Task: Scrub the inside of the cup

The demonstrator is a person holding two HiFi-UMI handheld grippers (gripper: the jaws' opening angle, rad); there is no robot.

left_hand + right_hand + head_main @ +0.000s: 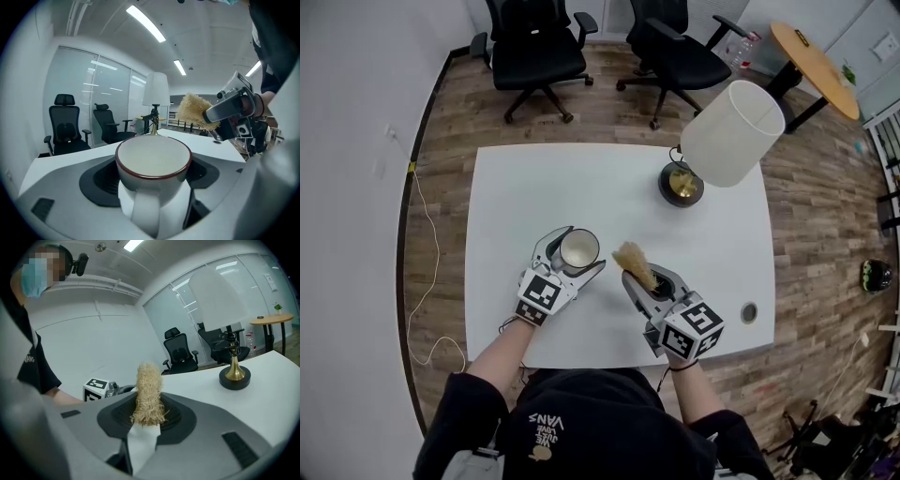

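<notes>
Over white square surface (581,187), left claw (567,258) clamps white red-rimmed ceramic cup (579,249), mouth up; right claw (652,286) grips tan fibrous brush (632,262) just right of cup, bristles aimed toward its rim.

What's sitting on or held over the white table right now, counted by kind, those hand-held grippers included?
Grippers: 2 (left gripper, right gripper)
cup: 1
brush: 1
lamp: 1
Total: 5

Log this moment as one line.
left gripper: holds cup | right gripper: holds scrubber | scrubber: beside cup, not inside
</notes>
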